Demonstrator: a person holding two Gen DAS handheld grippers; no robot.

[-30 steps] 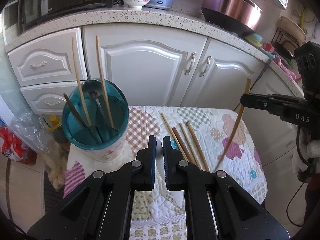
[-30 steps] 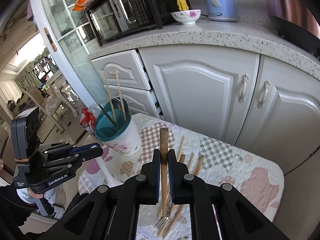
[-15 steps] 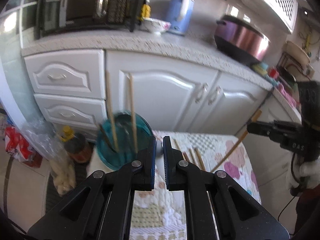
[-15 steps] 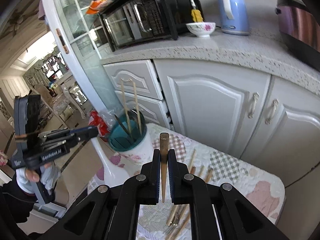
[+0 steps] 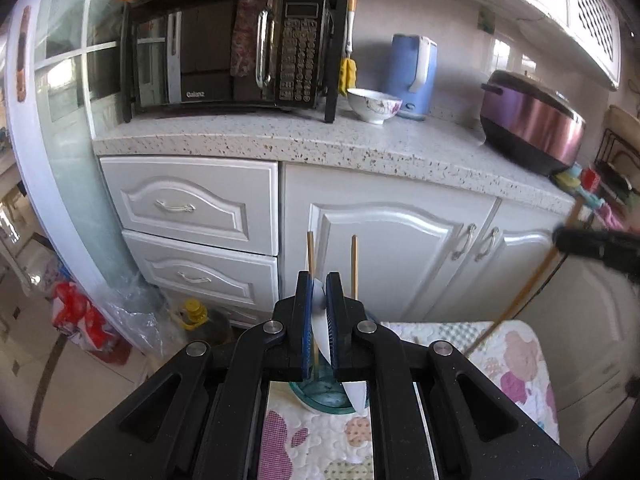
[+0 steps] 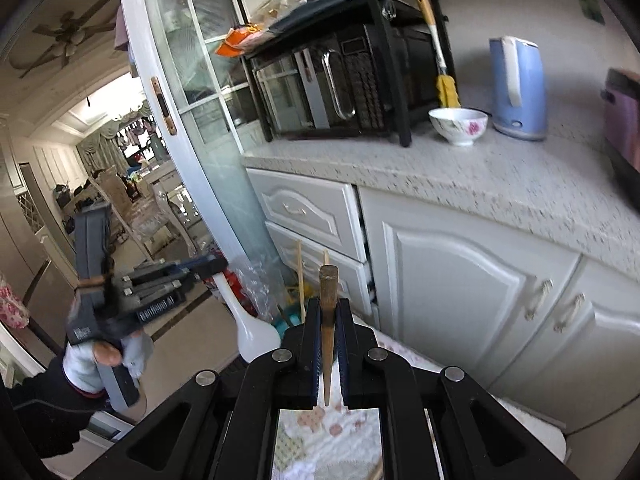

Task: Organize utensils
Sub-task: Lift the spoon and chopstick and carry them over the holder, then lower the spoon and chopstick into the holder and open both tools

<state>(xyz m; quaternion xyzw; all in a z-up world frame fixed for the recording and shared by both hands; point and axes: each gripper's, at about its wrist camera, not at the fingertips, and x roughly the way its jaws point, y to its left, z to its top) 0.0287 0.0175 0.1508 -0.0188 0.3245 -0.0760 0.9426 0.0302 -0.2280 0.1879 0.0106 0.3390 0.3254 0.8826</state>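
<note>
My left gripper (image 5: 319, 280) is shut on a white spoon (image 5: 322, 332), whose bowl hangs down under the jaws. Just beneath it stands the teal utensil holder (image 5: 320, 400) with two pale chopsticks (image 5: 310, 256) upright in it. In the right wrist view the left gripper (image 6: 212, 266) carries the spoon (image 6: 256, 336) above the floor side of the holder (image 6: 290, 320). My right gripper (image 6: 329, 304) is shut on a brown chopstick (image 6: 328, 320), held lengthwise between the pads. In the left wrist view it (image 5: 560, 238) hangs at the far right, its chopstick (image 5: 520, 300) slanting down toward the quilted table cloth (image 5: 512, 360).
White cabinets (image 5: 380, 248) and drawers (image 5: 188, 208) rise right behind the small table. On the speckled counter (image 5: 320, 140) stand a microwave (image 5: 232, 48), a flowered bowl (image 5: 374, 104), a blue kettle (image 5: 414, 72) and a purple cooker (image 5: 532, 136). Plastic bags (image 5: 80, 316) and an oil bottle (image 5: 196, 316) lie on the floor, left.
Both grippers have risen and tilted up, each keeping its utensil. The table top and the loose chopsticks on it have dropped out of view; the holder now sits under the left jaws.
</note>
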